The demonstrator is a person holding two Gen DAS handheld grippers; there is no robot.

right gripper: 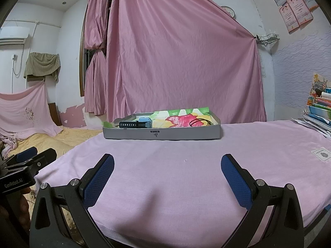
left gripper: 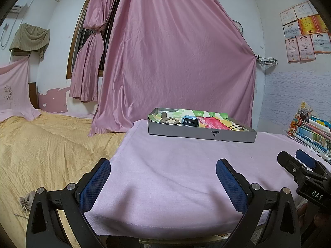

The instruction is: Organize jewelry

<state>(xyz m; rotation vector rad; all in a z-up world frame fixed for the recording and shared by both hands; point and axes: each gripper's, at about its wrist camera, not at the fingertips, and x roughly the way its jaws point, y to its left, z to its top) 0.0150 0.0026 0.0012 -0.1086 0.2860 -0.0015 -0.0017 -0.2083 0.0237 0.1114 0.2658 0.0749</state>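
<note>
Tray (right gripper: pixel 186 133) holding watch (right gripper: pixel 137 123) lies well beyond both grippers' spread, empty jaws.

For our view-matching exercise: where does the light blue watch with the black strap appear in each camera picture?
Left wrist: light blue watch with black strap, centre, inside the grey shallow tray.
Right wrist: watch, tray's left part.
Shared landmark: pink curtain behind.

"DAS", "GenRobot.AI" on gripper bodies (left gripper: pixel 314 194)
</note>
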